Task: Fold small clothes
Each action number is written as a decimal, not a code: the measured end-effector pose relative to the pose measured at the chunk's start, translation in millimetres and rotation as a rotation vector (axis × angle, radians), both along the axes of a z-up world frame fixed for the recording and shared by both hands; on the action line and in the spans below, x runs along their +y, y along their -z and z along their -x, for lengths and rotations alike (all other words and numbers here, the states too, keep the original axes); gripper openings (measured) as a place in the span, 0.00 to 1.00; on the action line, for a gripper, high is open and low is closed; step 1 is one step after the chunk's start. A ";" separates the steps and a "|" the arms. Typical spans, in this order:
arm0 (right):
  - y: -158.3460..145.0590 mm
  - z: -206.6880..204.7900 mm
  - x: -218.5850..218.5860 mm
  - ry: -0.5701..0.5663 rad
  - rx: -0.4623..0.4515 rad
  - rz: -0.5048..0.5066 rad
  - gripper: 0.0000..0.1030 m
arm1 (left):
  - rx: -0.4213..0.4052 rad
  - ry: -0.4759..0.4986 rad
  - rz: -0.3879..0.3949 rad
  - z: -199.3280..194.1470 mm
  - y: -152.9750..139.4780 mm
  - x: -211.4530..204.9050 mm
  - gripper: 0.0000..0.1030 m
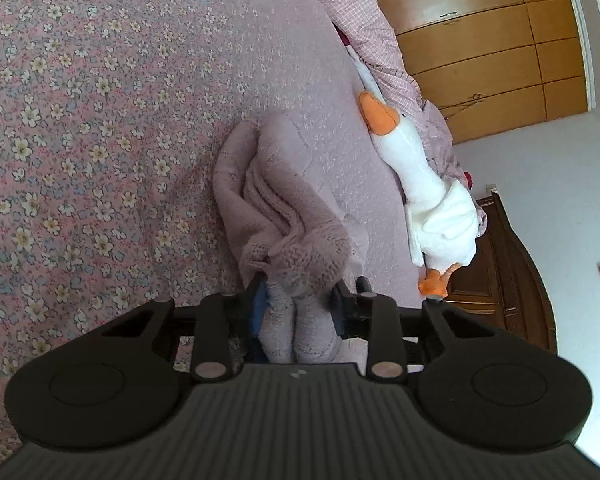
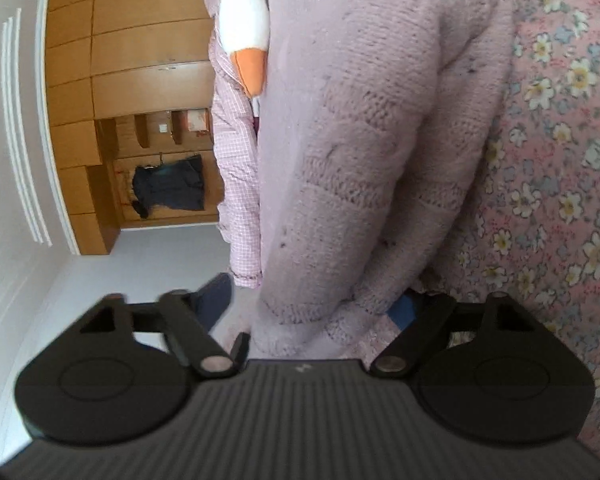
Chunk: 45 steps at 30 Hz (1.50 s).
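The left gripper (image 1: 300, 300) pinches a bunched fold of the knit sweater (image 1: 276, 216) lifted off the bed (image 1: 80, 120); the right gripper (image 2: 320, 312), fingers spread, straddles its hem. The bulky knit may slip.

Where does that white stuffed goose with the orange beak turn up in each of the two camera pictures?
Left wrist view: the white plush goose lies right of centre, beside the mauve knitted sweater.
Right wrist view: only a white and orange part shows at the top, left of the sweater.
Shared landmark: the orange-brown wooden wardrobe.
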State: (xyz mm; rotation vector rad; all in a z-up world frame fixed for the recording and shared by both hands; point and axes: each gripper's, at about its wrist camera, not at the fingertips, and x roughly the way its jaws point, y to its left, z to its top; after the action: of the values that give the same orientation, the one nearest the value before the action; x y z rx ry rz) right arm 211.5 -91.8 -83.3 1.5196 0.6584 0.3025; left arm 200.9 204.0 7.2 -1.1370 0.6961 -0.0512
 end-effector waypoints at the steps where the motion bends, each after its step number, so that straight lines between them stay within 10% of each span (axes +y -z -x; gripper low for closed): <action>1: 3.3 0.5 -0.8 -0.005 0.008 0.012 0.50 | -0.004 0.005 -0.001 1.3 -0.3 0.8 0.35; 5: 12.2 -2.4 -3.5 -0.043 0.022 0.027 0.36 | -0.058 0.041 -0.073 20.4 0.9 6.4 0.48; 7: 13.5 -2.8 -7.8 -0.054 0.038 0.003 0.35 | -0.100 0.035 -0.131 37.4 6.1 7.8 0.88; 9: 15.2 -3.5 -12.9 -0.062 0.063 -0.029 0.35 | -0.116 0.028 -0.132 46.5 18.0 6.4 1.00; 14: 16.9 -6.9 -17.4 -0.065 0.098 -0.096 0.35 | -0.098 0.086 0.073 22.0 45.6 -1.9 1.00; 29: 21.6 -15.3 -27.2 -0.096 0.153 -0.245 0.36 | -0.124 0.197 0.166 -12.2 60.8 -37.2 1.00; 34: 22.8 -13.8 -29.6 -0.117 0.165 -0.246 0.35 | -0.214 0.041 0.268 9.1 64.9 -18.0 1.00; 45: 21.8 -14.3 -24.7 -0.135 0.147 -0.255 0.35 | -0.149 0.033 0.192 -34.6 63.1 -31.7 1.00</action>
State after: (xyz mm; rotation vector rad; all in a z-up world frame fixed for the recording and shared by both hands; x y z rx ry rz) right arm 225.7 -116.5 -105.0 1.7562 0.8668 0.3914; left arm 235.4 172.3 -55.9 -1.2914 0.5859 -0.2331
